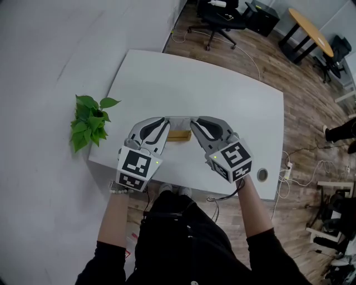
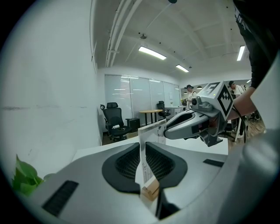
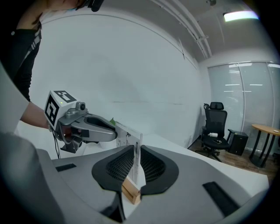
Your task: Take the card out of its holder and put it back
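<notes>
The bench [image 1: 222,94] is plain white. The left hand-held gripper [image 2: 143,148] and the right hand-held gripper [image 3: 136,151] are pale grey. Their pads [image 2: 127,165] are black with a fine mesh pattern, and each carries a cube [image 1: 136,165] patterned in black-and-white square markers. The card [image 2: 151,130] is white with small dark print, and its holder [image 1: 179,135] is light tan wood. The plant [image 1: 89,123] is bright green. The floor [image 1: 289,78] shows brown wood planks. The office chair [image 1: 219,16] is black, as are the person's sleeves [image 1: 105,261].
</notes>
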{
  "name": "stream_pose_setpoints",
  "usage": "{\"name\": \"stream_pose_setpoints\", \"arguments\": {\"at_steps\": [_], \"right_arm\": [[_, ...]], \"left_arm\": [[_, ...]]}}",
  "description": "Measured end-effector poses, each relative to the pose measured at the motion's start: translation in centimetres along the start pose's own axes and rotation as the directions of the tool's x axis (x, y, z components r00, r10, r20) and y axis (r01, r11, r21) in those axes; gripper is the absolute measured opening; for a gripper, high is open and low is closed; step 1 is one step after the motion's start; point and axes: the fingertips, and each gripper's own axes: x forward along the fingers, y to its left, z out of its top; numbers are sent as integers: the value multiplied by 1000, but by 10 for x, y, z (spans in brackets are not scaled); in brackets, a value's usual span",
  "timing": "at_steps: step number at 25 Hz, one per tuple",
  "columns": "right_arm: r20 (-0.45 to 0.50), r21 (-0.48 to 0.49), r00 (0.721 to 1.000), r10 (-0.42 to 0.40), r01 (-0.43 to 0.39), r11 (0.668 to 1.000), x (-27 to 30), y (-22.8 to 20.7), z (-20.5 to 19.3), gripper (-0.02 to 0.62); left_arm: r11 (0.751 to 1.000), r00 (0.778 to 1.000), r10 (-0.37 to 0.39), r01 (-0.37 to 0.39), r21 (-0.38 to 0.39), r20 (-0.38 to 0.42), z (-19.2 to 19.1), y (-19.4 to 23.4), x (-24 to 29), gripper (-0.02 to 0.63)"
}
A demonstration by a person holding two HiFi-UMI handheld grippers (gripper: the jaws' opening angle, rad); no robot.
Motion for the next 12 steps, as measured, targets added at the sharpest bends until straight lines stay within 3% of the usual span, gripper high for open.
{"name": "stream_pose_setpoints", "arguments": {"at_steps": [12], "right_arm": [[88,-31,996,-33,36,999,-27,0,53,77]], "left_arm": [[999,997,22,-25,41,70,56,1,-20,51]]}}
